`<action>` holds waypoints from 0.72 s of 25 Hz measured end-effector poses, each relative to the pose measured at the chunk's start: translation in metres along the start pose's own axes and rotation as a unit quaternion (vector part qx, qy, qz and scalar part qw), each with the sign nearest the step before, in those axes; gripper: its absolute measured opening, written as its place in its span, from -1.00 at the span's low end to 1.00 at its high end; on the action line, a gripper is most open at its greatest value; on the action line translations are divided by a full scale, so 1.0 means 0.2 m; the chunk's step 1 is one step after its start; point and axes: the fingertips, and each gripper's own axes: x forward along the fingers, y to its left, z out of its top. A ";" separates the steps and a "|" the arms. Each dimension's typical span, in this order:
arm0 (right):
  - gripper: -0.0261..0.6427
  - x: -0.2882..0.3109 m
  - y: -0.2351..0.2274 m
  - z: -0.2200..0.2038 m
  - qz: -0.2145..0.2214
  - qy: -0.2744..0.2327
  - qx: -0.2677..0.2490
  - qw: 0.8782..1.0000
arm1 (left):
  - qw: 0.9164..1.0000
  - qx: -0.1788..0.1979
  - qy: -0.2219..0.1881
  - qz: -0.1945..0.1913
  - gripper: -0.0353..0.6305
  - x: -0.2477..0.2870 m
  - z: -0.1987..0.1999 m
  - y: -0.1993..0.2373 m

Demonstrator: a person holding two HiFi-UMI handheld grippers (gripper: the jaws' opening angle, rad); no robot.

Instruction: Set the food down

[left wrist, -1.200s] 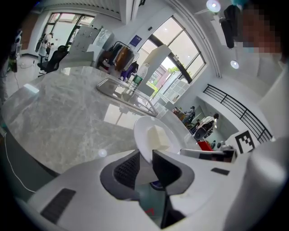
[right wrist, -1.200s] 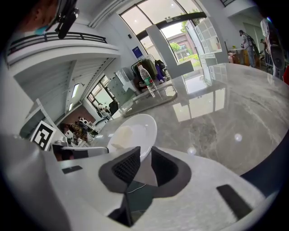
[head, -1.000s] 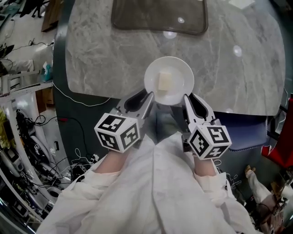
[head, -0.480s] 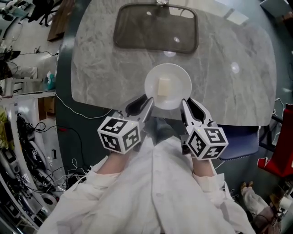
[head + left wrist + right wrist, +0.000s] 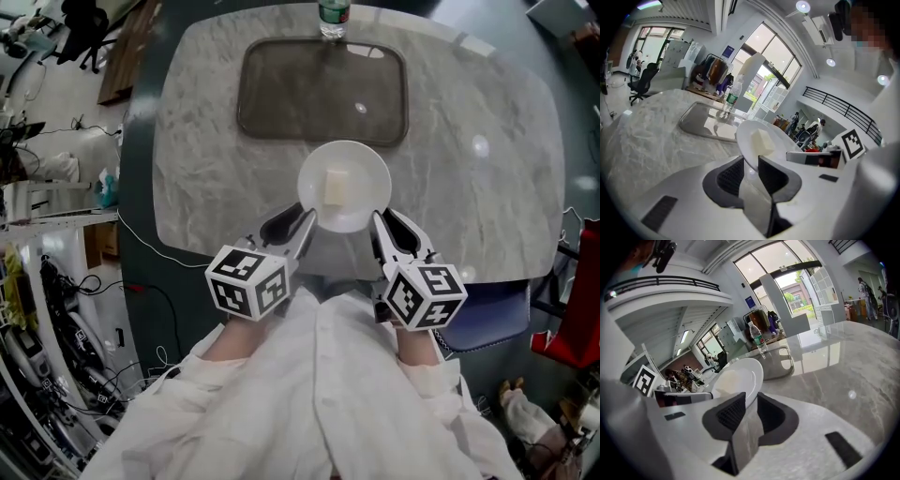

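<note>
Marble table [image 5: 487, 216] fills my view, a grey tray [image 5: 281, 94] and a bottle [image 5: 332, 19] at its far side. My left gripper [image 5: 304, 223] and right gripper [image 5: 378, 225] each pinch the near rim of the white plate [image 5: 367, 199], two grips to hold it level, I judge; the pale food block [image 5: 335, 187] sits mid-plate. Whether the plate touches the table I cannot tell.

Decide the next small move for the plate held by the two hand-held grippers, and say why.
Probably lower the plate level onto the marble table before the tray: left hand-held gripper and right hand-held gripper clamp its rim above the tabletop, and the food cube lies loose.
</note>
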 end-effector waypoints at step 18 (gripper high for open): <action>-0.73 0.52 -0.06 0.27 -0.021 0.022 0.015 0.999 | 0.999 0.021 0.028 -0.027 -0.62 0.31 0.38 0.38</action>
